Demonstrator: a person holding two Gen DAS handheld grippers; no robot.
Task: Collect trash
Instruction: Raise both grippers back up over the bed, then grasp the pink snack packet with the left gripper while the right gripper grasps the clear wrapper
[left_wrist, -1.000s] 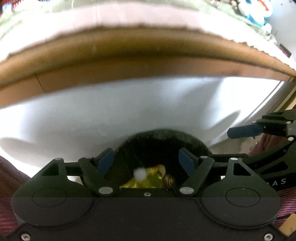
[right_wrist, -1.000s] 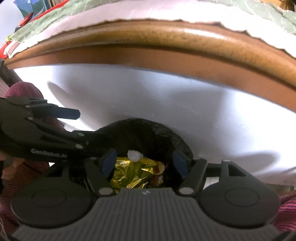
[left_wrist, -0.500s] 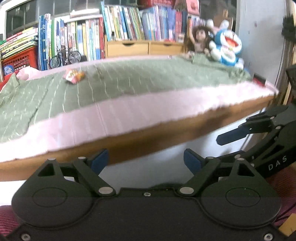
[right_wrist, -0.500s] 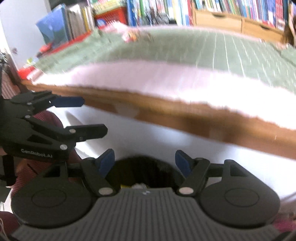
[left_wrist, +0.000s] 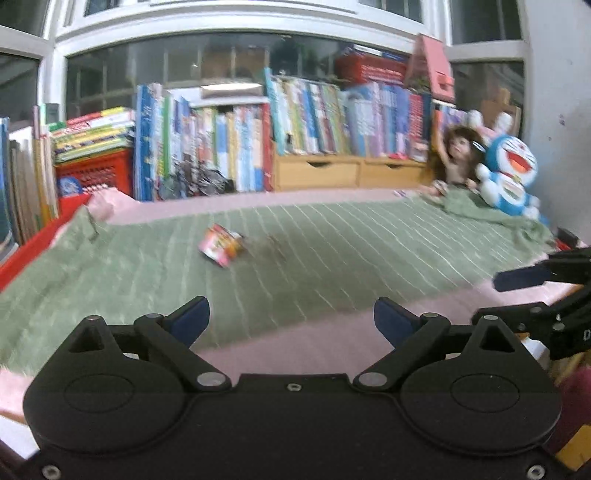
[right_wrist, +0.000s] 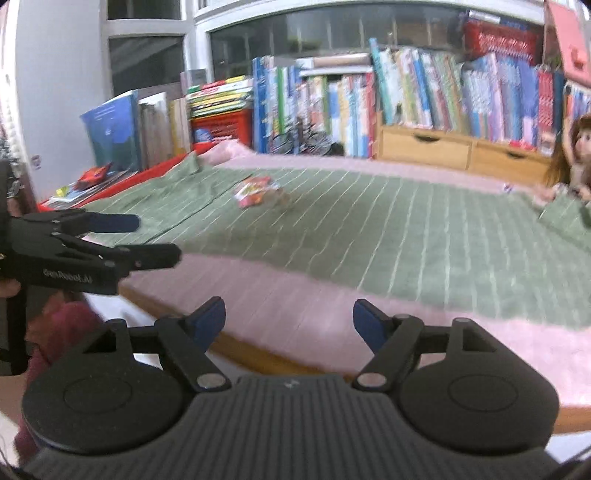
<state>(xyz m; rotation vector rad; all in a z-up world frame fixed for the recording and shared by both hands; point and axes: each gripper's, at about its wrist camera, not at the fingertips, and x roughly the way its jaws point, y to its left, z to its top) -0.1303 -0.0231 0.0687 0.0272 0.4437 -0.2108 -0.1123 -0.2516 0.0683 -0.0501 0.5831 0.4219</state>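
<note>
Mid-frame on the green striped blanket (left_wrist: 332, 251) lies one crumpled red-pink snack wrapper (left_wrist: 221, 245), w/ a blurred brown bit beside it. Left gripper (left_wrist: 291, 321) & right gripper (right_wrist: 289, 320), 2 total: both just been opening, jaws wide, nothing between.

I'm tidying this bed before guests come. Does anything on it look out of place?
Yes. A crumpled snack wrapper lies alone on the green blanket, toward the far side near the books, with a small brownish smudge or scrap beside it that is too blurred to identify. The doll and blue plush toy sit at the corner.
</note>
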